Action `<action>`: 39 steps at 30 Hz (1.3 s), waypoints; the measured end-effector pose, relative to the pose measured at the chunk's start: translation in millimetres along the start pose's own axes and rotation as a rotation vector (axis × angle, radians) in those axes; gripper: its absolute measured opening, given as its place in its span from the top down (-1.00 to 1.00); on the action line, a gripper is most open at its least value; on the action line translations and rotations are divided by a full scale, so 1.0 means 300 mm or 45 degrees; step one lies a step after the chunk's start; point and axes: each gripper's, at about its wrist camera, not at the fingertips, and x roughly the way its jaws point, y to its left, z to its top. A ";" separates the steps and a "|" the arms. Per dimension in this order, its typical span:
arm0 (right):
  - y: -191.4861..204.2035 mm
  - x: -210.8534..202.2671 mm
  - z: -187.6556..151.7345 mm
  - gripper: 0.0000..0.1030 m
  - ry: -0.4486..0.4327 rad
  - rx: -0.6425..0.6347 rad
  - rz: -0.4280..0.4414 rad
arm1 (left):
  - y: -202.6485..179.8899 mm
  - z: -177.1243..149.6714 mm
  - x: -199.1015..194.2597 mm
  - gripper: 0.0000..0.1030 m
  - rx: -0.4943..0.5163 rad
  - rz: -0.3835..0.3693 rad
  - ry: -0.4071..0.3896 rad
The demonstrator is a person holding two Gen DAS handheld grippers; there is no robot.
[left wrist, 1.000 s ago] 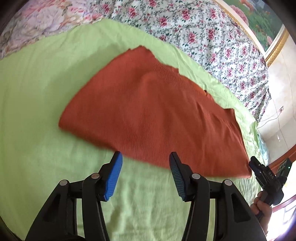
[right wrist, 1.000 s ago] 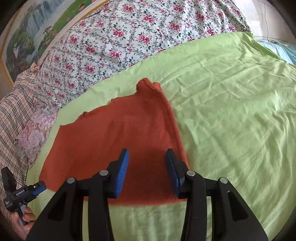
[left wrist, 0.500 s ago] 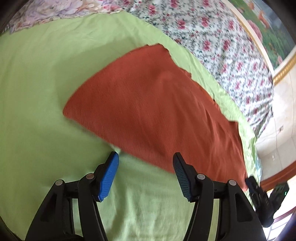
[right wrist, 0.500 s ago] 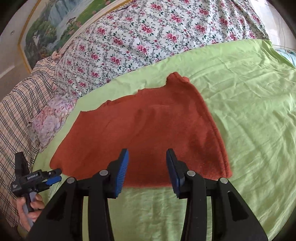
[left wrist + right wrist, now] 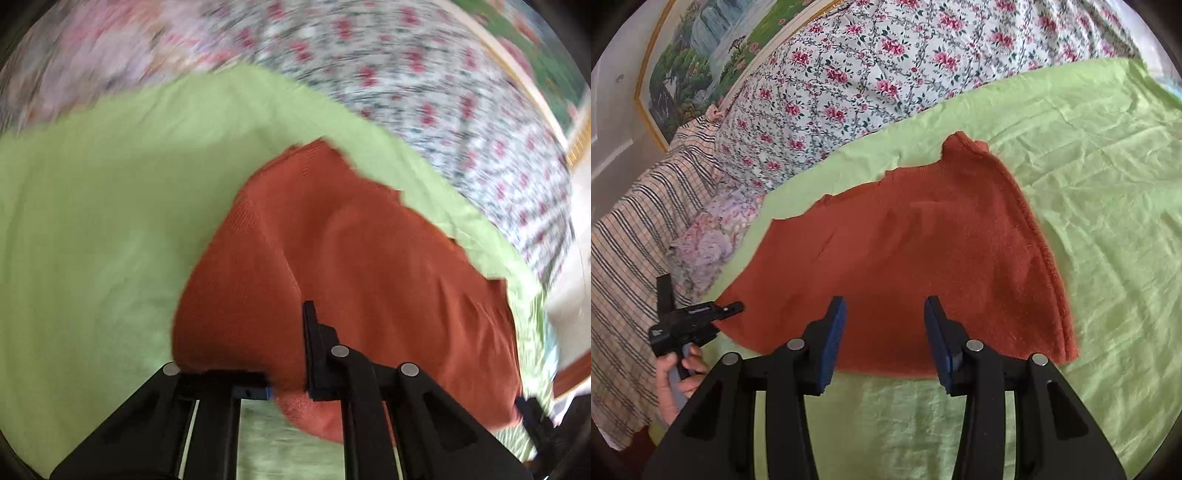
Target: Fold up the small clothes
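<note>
A: Right wrist view, far L: a hand holding the left gripper by its grip, tips right at the L corner of the rust-red knit garment.

B: Is it clamped?

A: From its own cam, yes. The jaws are closing and nearly together, w/ a bunched hem of the garment caught between them and the cloth humped up around the left gripper. That view's blurry, so no finer detail.

B: And where's the garment?

A: Spread on the lime-green sheet, wide hem toward the cams, narrowing to a neck-like end at the far side. Beyond it a floral quilt; a plaid blanket off to the L, a framed landscape painting on the wall behind.

B: Moving R?

A: The right gripper, blue pads roughly half apart, nothing pinched. It hangs over the near hem around mid-garment; can't tell if the tips touch the fabric. Further R, the garment's ribbed side edge ends in a corner lying flat on the sheet.
</note>
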 end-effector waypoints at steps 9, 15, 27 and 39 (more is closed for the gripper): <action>-0.081 0.047 0.193 0.04 0.161 0.141 0.179 | -0.530 -0.089 -0.050 0.86 0.530 -0.199 -0.072; -0.088 0.183 0.284 -0.17 0.310 0.149 0.268 | -0.678 -0.249 0.085 0.87 0.650 -0.192 0.041; 0.059 0.605 0.353 -0.16 0.550 0.087 0.313 | -0.690 -0.296 0.076 0.87 0.731 -0.142 0.006; 0.052 0.337 0.501 0.72 0.327 -0.195 0.227 | -0.956 -0.398 -0.051 0.86 0.919 -0.390 -0.039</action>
